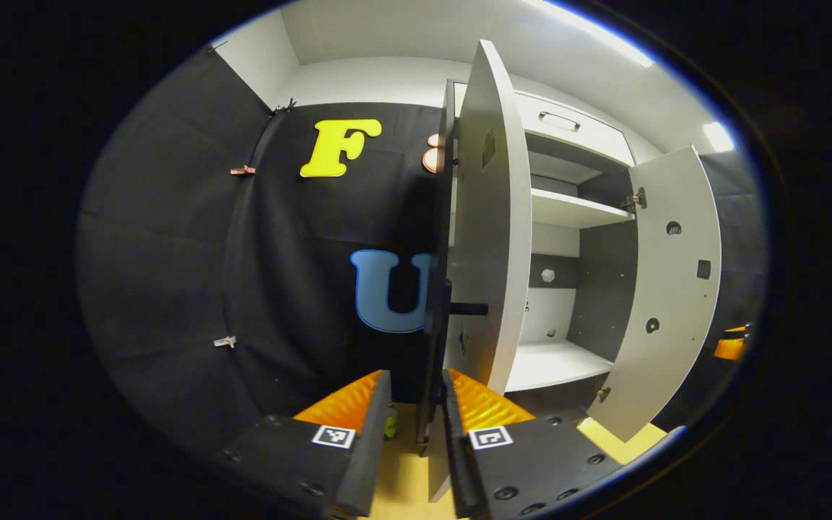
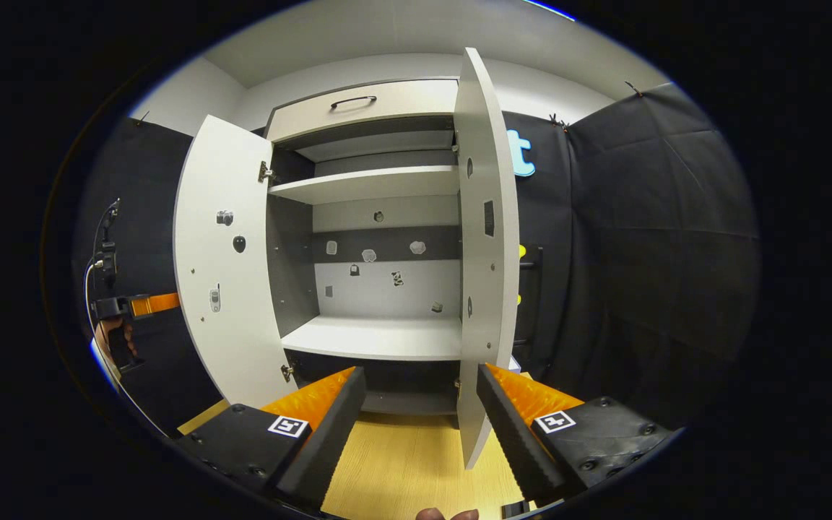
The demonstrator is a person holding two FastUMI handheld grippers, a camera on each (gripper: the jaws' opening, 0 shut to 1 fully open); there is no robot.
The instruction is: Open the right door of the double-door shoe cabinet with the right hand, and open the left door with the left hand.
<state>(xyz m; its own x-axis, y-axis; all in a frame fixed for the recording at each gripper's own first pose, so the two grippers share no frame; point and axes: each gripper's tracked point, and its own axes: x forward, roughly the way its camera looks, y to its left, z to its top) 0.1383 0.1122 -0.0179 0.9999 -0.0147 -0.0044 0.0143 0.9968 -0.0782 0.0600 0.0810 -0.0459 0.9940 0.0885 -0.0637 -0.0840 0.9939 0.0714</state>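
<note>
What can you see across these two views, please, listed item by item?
shoe cabinet: 1, white and grey, straight ahead.
left door: 1, white inside, swung open.
right door: 1, white inside, swung open.
drawer: 1, white, dark handle, cabinet top.
shelves: 2, white, inside cabinet.
floor: 1, yellow wood, below cabinet.
cloth wall: 1, black, behind and beside cabinet.
left gripper: 1, jaws open at left door's edge.
right gripper: 1, jaws open by right door's edge.

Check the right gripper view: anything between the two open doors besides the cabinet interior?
No. Between left door and right door lie just bare shelves and the back panel with small marks.
</note>
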